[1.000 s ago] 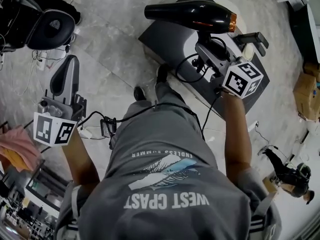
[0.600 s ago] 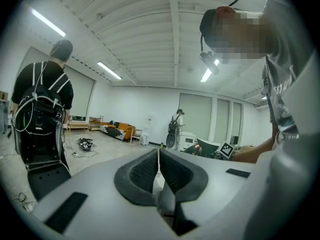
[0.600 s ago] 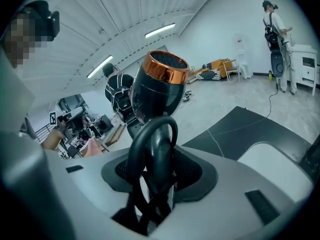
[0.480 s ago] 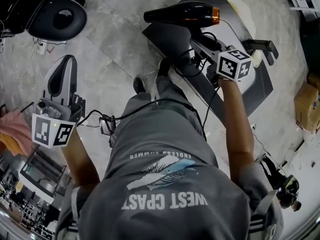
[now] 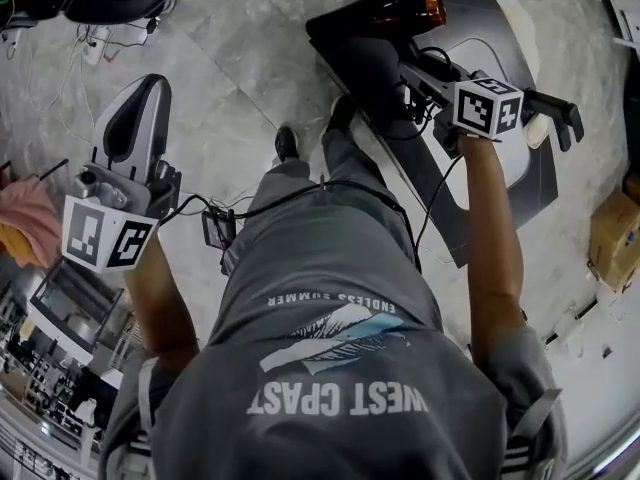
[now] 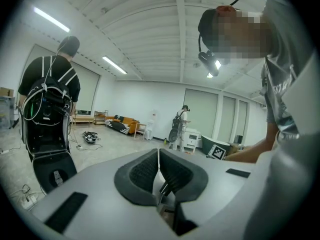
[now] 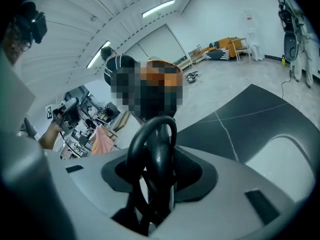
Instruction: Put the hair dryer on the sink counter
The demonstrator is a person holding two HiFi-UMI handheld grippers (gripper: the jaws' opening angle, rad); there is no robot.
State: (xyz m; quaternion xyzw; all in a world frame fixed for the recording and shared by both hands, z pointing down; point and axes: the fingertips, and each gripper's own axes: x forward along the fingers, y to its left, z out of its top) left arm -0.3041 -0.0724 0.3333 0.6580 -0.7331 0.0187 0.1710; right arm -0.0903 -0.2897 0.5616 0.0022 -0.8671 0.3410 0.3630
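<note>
Glossy black plastic with a coppery orange band near one end, the hair dryer (image 5: 385, 13) hangs over the far corner of the sink counter (image 7: 250, 114), barrel roughly level and handle pointing back toward the person. The right gripper (image 5: 408, 63) is clenched on that handle: in the right gripper view its ribbed dark pads press on a smooth, rounded black stem with a loop of cord or hanger arching over it, and which of the two it is I cannot tell. The step in hand looks like the set-down itself, the dryer over the slab but, as far as the head view shows, not yet resting on it. The next move calls for lowering it onto a bare stretch of the dark top, clear of the white basin (image 7: 290, 156) and the black tap (image 5: 555, 118), and laying it on its side before letting go, since a round barrel is likely to roll and the polished surface gives little hold. The counter is a flat, dark, stone-like slab with a pale vein across it and a smooth oval bowl. The left gripper (image 6: 159, 171) is held away at the person's side, jaws pressed together on nothing. Grey marbled floor tiles (image 5: 230, 78) spread around.
</note>
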